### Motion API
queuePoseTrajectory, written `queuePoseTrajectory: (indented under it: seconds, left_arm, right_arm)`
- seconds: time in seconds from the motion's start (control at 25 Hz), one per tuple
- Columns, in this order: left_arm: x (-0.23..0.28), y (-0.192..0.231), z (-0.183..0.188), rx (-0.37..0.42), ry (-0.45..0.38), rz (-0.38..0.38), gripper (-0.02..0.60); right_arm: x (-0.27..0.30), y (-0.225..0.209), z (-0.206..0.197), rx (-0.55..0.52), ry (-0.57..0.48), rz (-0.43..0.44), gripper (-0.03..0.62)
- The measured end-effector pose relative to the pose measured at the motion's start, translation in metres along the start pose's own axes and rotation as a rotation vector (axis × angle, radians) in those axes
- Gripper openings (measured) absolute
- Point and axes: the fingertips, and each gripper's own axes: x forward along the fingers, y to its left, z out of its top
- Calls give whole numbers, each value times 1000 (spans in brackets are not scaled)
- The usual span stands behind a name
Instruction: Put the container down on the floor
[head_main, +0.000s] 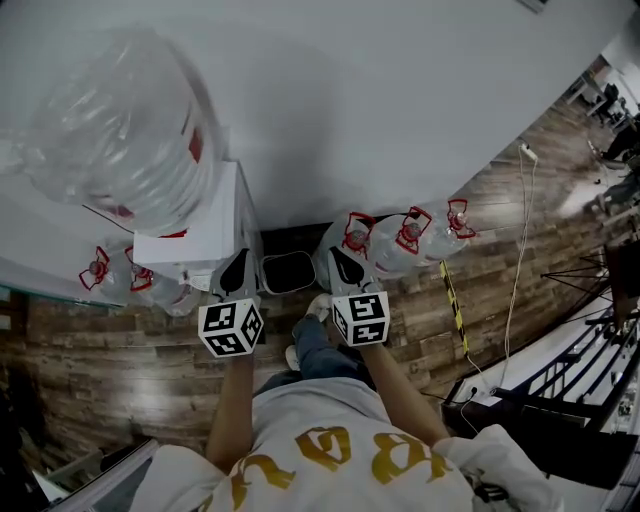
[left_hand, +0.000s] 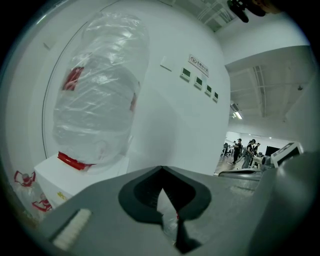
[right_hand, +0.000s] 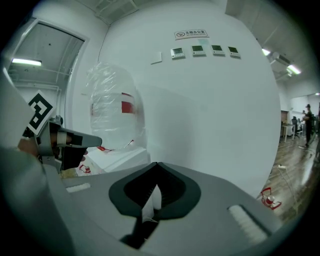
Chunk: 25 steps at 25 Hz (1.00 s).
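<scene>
The container is a big clear water jug (head_main: 130, 130) wrapped in plastic film. It stands upside down on a white dispenser (head_main: 205, 235) against the wall. It also fills the left of the left gripper view, jug (left_hand: 100, 85), and stands left of centre in the right gripper view, jug (right_hand: 112, 107). My left gripper (head_main: 240, 256) hangs just right of the dispenser, jaws shut and empty. Level with it, further right, my right gripper (head_main: 338, 252) is also shut with nothing in it. Neither touches the jug. Both point at the white wall, left gripper (left_hand: 161, 168) and right gripper (right_hand: 157, 164).
Several smaller water bottles with red handles (head_main: 400, 238) stand on the wooden floor at the wall on the right, and more (head_main: 120, 275) left of the dispenser. A dark bin (head_main: 288, 272) sits between the grippers. A yellow-black strip (head_main: 452, 300) and a white cable (head_main: 518, 260) cross the floor.
</scene>
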Motion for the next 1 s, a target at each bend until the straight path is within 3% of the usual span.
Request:
queuePoseTrajectory:
  seconds: [1.0]
  left_arm:
    - [-2,5,0,5,-2,25,1]
  right_arm:
    - [-5,-5,-3,-1,3,-7,25]
